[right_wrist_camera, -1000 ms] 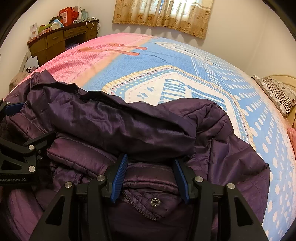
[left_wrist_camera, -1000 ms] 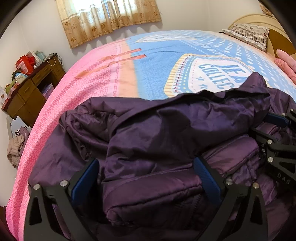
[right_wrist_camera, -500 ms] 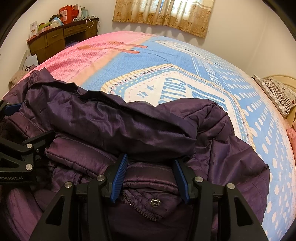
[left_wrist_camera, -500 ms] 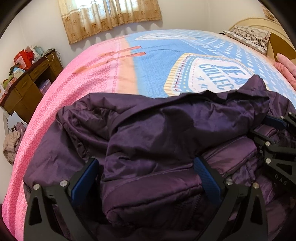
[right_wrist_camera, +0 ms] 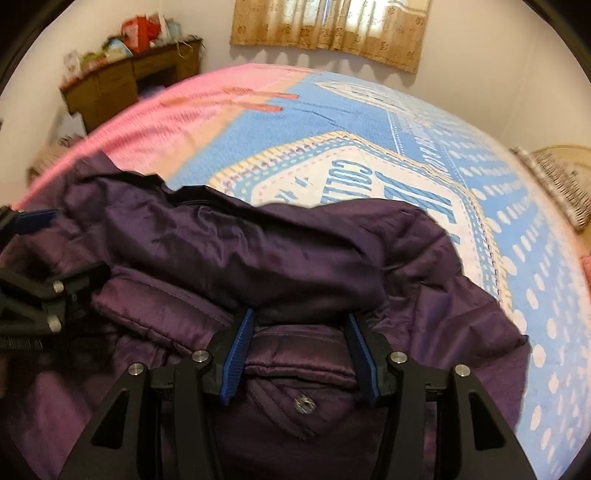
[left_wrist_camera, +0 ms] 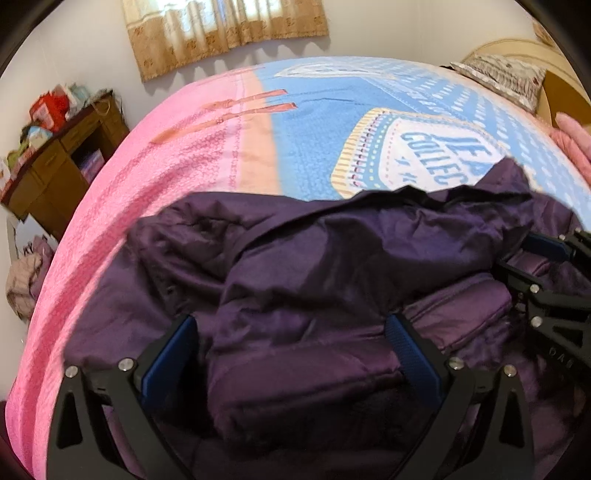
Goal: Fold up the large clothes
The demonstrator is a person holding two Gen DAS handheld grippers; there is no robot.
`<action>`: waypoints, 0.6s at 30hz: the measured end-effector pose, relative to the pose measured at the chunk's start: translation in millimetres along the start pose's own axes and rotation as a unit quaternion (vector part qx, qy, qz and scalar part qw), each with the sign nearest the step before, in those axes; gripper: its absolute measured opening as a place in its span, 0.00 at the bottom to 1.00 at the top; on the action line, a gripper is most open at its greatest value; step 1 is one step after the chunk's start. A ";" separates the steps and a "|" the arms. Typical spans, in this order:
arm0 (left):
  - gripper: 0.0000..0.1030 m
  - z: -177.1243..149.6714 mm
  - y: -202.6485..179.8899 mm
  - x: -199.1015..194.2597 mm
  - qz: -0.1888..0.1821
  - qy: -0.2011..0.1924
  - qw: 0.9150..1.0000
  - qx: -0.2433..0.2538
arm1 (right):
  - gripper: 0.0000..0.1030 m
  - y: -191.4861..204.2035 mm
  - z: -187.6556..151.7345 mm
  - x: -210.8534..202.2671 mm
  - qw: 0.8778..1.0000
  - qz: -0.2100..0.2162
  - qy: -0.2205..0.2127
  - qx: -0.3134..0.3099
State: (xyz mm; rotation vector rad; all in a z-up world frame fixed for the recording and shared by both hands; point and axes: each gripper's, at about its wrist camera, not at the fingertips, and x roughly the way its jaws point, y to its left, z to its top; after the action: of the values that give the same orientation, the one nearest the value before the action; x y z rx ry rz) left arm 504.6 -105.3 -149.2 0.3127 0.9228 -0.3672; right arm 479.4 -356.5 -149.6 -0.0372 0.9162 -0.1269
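Observation:
A dark purple quilted jacket (left_wrist_camera: 332, 266) lies bunched on the bed; it also shows in the right wrist view (right_wrist_camera: 258, 251). My left gripper (left_wrist_camera: 291, 350) has its jaws wide apart with a thick fold of the jacket between them. My right gripper (right_wrist_camera: 301, 354) is partly closed on a thick padded fold near a snap button (right_wrist_camera: 304, 404). The right gripper shows at the right edge of the left wrist view (left_wrist_camera: 546, 295), and the left gripper at the left edge of the right wrist view (right_wrist_camera: 40, 291).
The bed has a pink and blue bedspread (left_wrist_camera: 295, 129) with a white printed badge (right_wrist_camera: 369, 177). A wooden desk (left_wrist_camera: 55, 170) with clutter stands at the left wall. Pillows (left_wrist_camera: 502, 77) lie at the headboard on the right. A curtained window (right_wrist_camera: 332, 26) is behind.
Both grippers have lifted and moved forward a little with the jacket fold; the views are tilted and blurred by motion. The jaw openings look the same.

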 end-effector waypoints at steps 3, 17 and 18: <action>0.99 -5.8 14.2 -51.7 -0.036 -0.043 0.998 -0.029 | 0.61 -23.4 -15.9 -52.4 0.999 0.026 -0.022 0.009; 1.00 -214.7 79.9 -215.5 -0.061 -0.116 0.990 -0.052 | 0.71 -91.4 -196.5 -237.0 0.990 0.117 -0.029 0.079; 1.00 -231.3 80.0 -217.5 -0.058 -0.113 0.990 -0.053 | 0.71 -88.1 -214.3 -238.8 0.989 0.126 -0.024 0.078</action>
State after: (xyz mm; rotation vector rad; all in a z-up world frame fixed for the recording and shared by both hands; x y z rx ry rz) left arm 255.1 99.5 -94.2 0.1161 0.7359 -0.4492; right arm 157.5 -409.3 -84.1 0.2188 0.8543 0.0377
